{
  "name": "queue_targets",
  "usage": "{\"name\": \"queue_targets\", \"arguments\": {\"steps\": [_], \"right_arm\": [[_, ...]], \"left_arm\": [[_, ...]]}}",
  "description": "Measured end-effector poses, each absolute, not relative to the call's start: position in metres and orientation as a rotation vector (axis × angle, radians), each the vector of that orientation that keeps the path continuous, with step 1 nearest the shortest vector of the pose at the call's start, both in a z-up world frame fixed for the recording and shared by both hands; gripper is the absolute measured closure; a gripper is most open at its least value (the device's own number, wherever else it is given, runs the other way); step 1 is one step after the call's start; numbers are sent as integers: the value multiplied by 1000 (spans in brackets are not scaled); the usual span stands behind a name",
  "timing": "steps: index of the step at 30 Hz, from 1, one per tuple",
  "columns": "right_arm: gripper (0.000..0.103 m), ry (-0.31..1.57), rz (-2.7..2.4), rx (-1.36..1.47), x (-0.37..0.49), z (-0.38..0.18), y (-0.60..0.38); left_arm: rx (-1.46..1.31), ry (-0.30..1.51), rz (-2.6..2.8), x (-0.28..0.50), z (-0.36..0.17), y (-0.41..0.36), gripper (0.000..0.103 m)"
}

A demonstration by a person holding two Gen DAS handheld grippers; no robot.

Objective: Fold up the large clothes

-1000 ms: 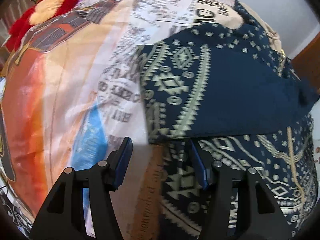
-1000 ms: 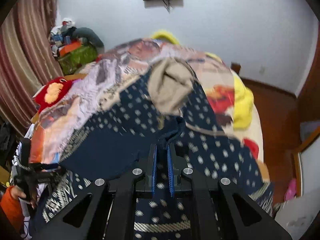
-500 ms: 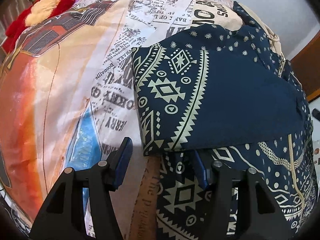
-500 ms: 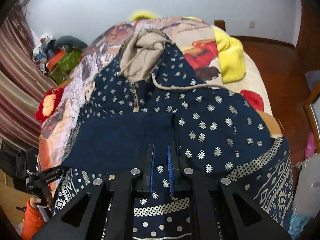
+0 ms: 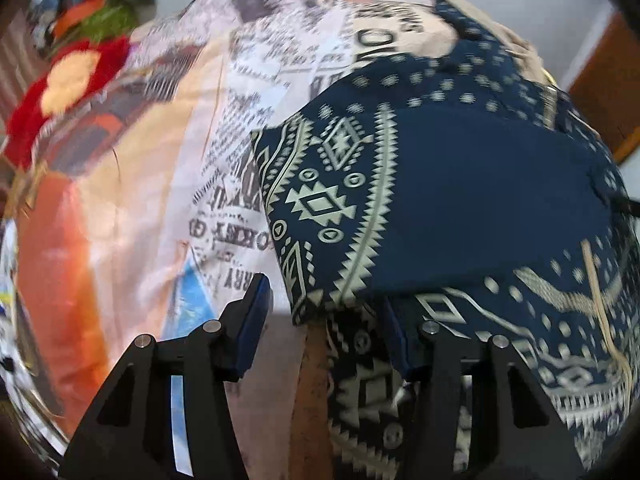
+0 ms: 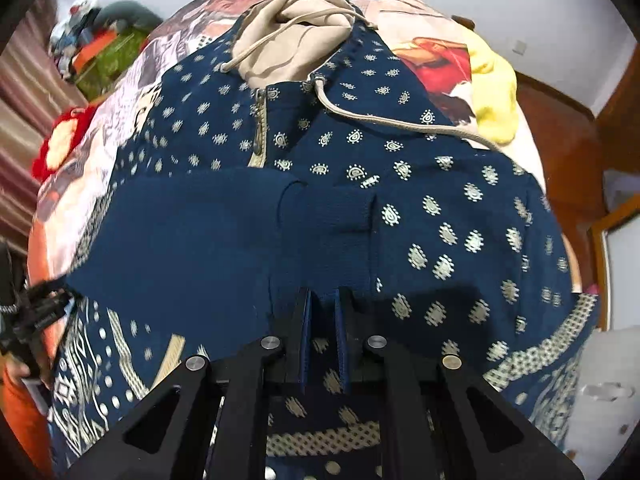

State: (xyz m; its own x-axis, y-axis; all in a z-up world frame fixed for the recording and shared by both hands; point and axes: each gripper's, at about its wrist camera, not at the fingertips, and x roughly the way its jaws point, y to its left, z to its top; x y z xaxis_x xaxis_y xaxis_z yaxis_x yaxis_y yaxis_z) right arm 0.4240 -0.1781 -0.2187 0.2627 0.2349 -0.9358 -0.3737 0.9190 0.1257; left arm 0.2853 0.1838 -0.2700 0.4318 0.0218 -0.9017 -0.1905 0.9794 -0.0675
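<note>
A navy hoodie (image 6: pixel 420 200) with cream prints lies spread on the bed, its beige hood (image 6: pixel 296 40) at the far end. One plain navy sleeve (image 6: pixel 180 232) is folded across the chest. My right gripper (image 6: pixel 324 304) is low over the hoodie and shut on that sleeve's near edge. In the left wrist view the folded sleeve (image 5: pixel 480 200) ends in a patterned corner just ahead of my left gripper (image 5: pixel 325 296). Its jaws are closing, with that corner between the fingers but not pressed. The left gripper (image 6: pixel 32 312) also shows at the right wrist view's left edge.
A printed bedspread (image 5: pixel 140 200) covers the bed. A red and yellow plush (image 5: pixel 60 92) lies at the far left, a yellow cloth (image 6: pixel 496 92) at the far right. Bags and clothes (image 6: pixel 104 52) are piled by the wall. Wooden floor (image 6: pixel 560 128) runs along the bed's right side.
The right gripper has sunk toward the hoodie, and the lifted sleeve now lies flat across the chest. The left gripper has rolled a little and backed off slightly from the sleeve's corner.
</note>
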Motion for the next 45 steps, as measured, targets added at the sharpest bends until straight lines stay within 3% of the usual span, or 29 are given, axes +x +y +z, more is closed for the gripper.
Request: {"name": "queue_targets", "arguments": {"steps": [11, 18, 28, 31, 33, 35, 36, 40, 42, 44, 45], "right_arm": [[95, 1167, 362, -106, 398, -191, -225], [95, 1194, 377, -41, 410, -199, -230], [94, 1178, 409, -341, 421, -224, -177], [85, 1173, 419, -337, 419, -223, -184], [70, 1157, 407, -353, 415, -222, -190], [28, 1125, 358, -409, 409, -221, -196], [23, 1105, 327, -443, 405, -222, -199], [23, 1117, 316, -385, 394, -221, -228], [23, 1111, 303, -329, 390, -212, -246], [23, 1102, 289, -286, 387, -203, -262], [23, 1100, 283, -262, 386, -199, -270]], "left_arm": [[-118, 1019, -69, 307, -189, 114, 44], [-86, 1092, -186, 342, -211, 38, 44], [32, 1173, -256, 353, -239, -7, 44], [88, 1180, -300, 354, -243, -26, 44], [110, 1187, -327, 357, -248, -38, 44], [147, 1184, -319, 361, -252, -51, 42], [162, 1166, -313, 362, -252, -55, 41], [210, 1126, -321, 371, -249, -74, 42], [231, 1108, -325, 374, -249, -81, 49], [252, 1101, -348, 378, -248, -92, 82], [257, 1100, -361, 379, -247, -97, 86]]}}
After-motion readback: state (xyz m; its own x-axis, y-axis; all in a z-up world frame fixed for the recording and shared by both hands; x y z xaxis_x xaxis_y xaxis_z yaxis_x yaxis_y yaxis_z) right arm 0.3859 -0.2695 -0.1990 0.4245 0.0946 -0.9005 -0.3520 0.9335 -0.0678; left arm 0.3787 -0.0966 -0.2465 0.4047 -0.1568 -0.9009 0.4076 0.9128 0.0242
